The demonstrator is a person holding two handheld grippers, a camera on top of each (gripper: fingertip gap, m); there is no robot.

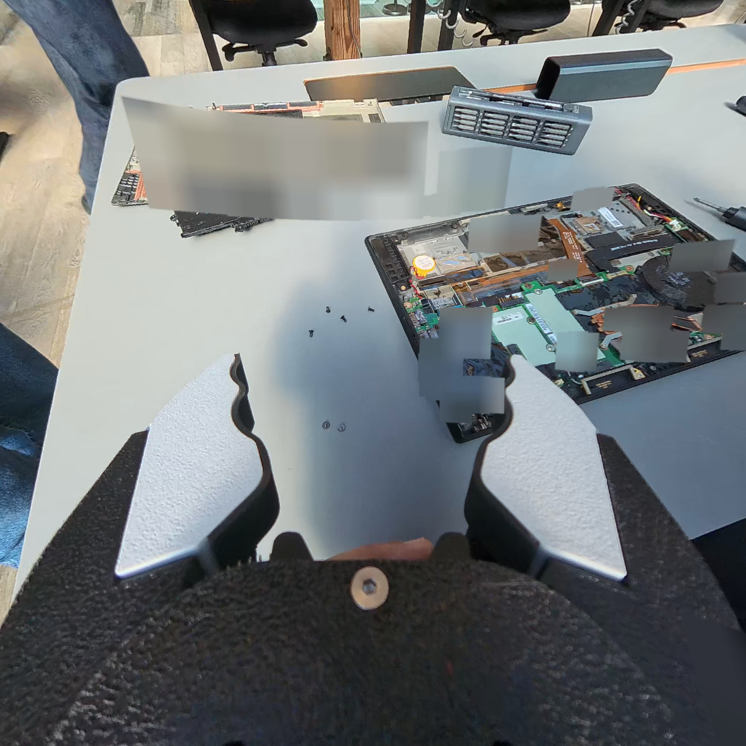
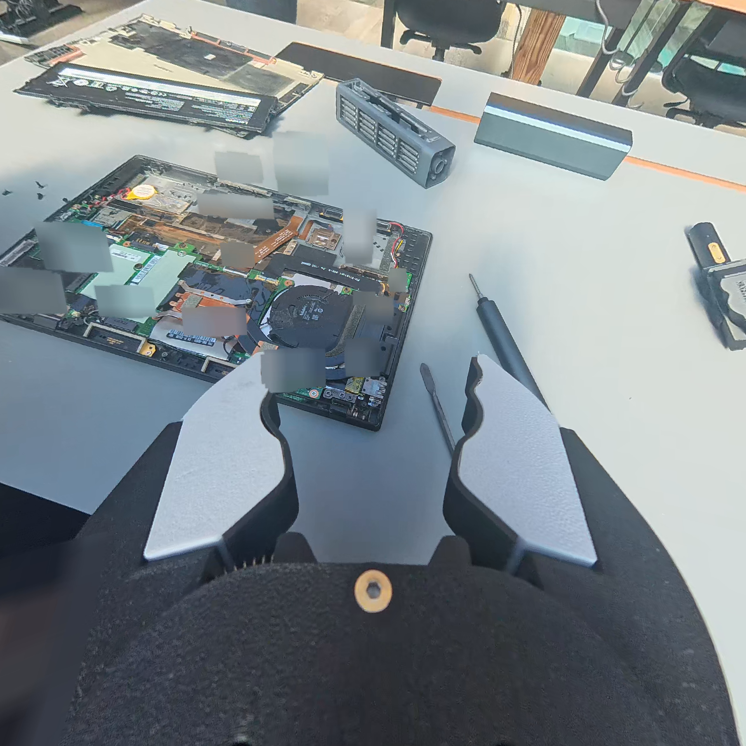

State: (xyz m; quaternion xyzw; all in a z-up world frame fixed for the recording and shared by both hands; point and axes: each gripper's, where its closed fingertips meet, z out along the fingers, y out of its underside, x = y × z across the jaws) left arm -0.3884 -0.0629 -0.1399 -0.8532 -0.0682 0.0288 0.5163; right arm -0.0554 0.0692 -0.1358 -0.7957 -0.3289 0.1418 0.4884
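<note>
An opened laptop base [image 1: 537, 306] with its circuit boards and black fan [image 2: 311, 317] exposed lies on the grey table [image 1: 202, 302]; it also shows in the right wrist view [image 2: 226, 282]. My left gripper [image 1: 373, 359] is open and empty above the table, just left of the laptop's near corner. Several small black screws [image 1: 343, 319] and two silver ones [image 1: 333, 426] lie between its fingers. My right gripper [image 2: 369, 361] is open and empty above the laptop's near right corner. A thin black pry tool [image 2: 436, 407] and a grey screwdriver [image 2: 500, 339] lie by its right finger.
A grey bit holder [image 1: 516, 121] and its grey sleeve [image 1: 601, 78] lie at the back of the table. A removed battery and cover panel [image 2: 161, 84] lie at the back left. A black part [image 2: 718, 282] lies at the right edge. Office chairs stand beyond the table; a person in jeans stands at the left [image 1: 89, 60]. To reach the grey screwdriver [image 2: 500, 339] in a straight line is about 12 cm for my right fingers, about 40 cm for my left.
</note>
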